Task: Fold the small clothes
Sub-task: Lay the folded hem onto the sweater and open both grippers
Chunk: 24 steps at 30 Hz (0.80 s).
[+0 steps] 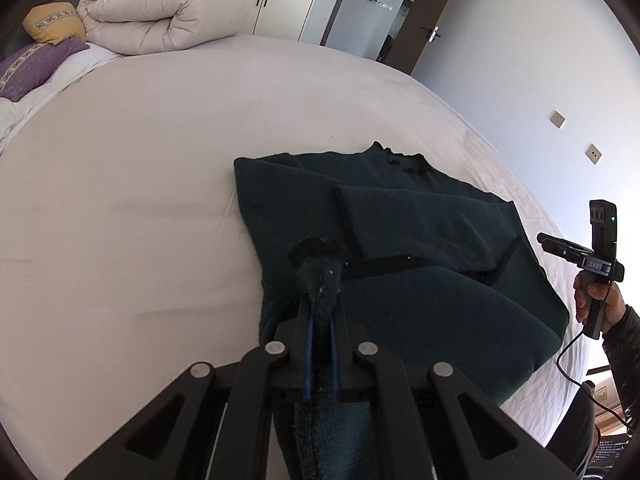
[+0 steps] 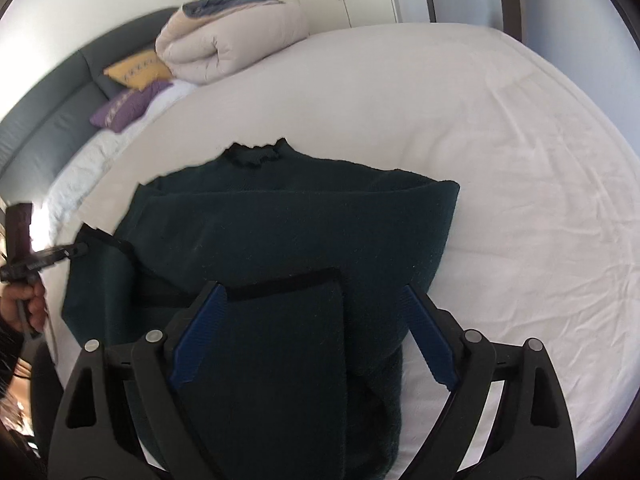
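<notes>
A dark green sweater (image 2: 296, 216) is being kept on the white bed (image 2: 500, 140), directly ahead of and under both claws. A bunched sweater edge (image 1: 320, 276) is being pinched by the nearly closed left gripper (image 1: 320, 304). The right gripper (image 2: 312, 300) is being held wide open over the folded cloth, nothing gripped. A rolled duvet (image 1: 160, 16) is being seen far ahead.

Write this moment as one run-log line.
left gripper: shut on sweater hem | right gripper: open above sweater | sweater: on bed, partly folded
</notes>
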{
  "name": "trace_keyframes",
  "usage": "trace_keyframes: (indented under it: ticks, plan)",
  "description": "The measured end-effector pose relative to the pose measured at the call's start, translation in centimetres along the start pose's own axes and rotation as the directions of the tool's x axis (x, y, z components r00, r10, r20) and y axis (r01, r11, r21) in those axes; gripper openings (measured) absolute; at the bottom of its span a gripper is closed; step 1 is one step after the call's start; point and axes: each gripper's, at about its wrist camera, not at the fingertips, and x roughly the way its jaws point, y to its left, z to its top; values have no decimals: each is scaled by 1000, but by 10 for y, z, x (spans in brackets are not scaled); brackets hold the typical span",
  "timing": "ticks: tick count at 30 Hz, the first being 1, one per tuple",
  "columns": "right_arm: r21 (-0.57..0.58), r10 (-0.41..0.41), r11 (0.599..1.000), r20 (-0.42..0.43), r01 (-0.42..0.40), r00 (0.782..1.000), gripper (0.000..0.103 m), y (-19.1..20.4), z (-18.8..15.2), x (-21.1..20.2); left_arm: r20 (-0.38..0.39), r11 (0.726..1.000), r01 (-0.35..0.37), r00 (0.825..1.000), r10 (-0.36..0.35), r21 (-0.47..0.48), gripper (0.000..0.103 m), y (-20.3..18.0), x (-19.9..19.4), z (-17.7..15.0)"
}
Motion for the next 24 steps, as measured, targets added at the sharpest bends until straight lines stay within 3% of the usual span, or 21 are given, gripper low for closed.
trace_keyframes:
  ticks: [2, 7, 9, 11, 12, 14, 21, 24]
  plan:
    - [-42, -9, 999, -28, 8, 1000, 82, 6, 3, 7, 0, 1000, 1, 1000, -1, -2, 6, 1, 0, -1]
    - [-52, -21, 999, -118, 15, 993, 55, 5, 7, 30, -6, 1000, 2, 1000, -2, -6, 6, 2, 0, -3]
    - [-52, -33, 998, -156, 25, 987, 31, 1, 6, 41, -6, 1000, 3, 1000, -3, -7, 6, 3, 0, -3]
    - [-55, -33, 998, -163, 24, 986, 27, 1, 4, 46, -8, 1000, 2, 1000, -2, -9, 6, 4, 0, -3]
    - [-59, -33, 998, -159, 24, 987, 17, 2, 4, 46, -9, 1000, 1, 1000, -1, -10, 6, 5, 0, -3]
    - [-75, -62, 996, -137, 52, 989, 7, 6, 4, 41, -8, 1000, 1, 1000, -1, -12, 6, 6, -1, -3]
    - [-139, -110, 983, 53, 116, 993, 6, 33, 13, -9, 50, 1000, 3, 999, -2, -20, 6, 2, -18, 3]
    - [-135, -138, 978, 165, 161, 976, 6, 38, 25, -35, 94, 1000, 5, 996, -3, -29, 6, 2, -33, 10]
